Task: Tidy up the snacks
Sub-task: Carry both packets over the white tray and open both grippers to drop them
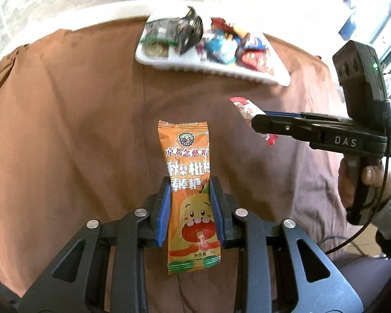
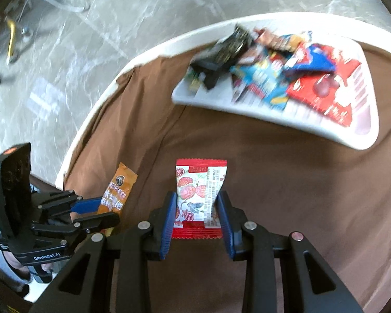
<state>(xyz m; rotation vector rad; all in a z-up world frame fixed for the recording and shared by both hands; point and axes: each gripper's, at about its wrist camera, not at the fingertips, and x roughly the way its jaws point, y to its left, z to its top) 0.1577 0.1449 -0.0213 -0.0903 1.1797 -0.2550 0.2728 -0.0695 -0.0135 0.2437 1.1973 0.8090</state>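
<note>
Level above the brown cloth [image 1: 78, 104], the left gripper [image 1: 189, 203] pinches an orange lollipop packet [image 1: 189, 182], the right gripper [image 2: 198, 216] a red-and-white candy packet [image 2: 199, 193], while the snack tray [image 2: 312, 127] at 1 o'clock is blurred.

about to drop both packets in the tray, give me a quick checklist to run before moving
1. Left gripper shut on the orange lollipop packet: ok.
2. Right gripper shut on the red and white candy packet: ok.
3. White tray in view ahead of both: ok.
4. Bare space in the tray for two more: cannot tell, snack pile is blurred.
5. Brown cloth between jaws and tray free of obstacles: ok.
</note>
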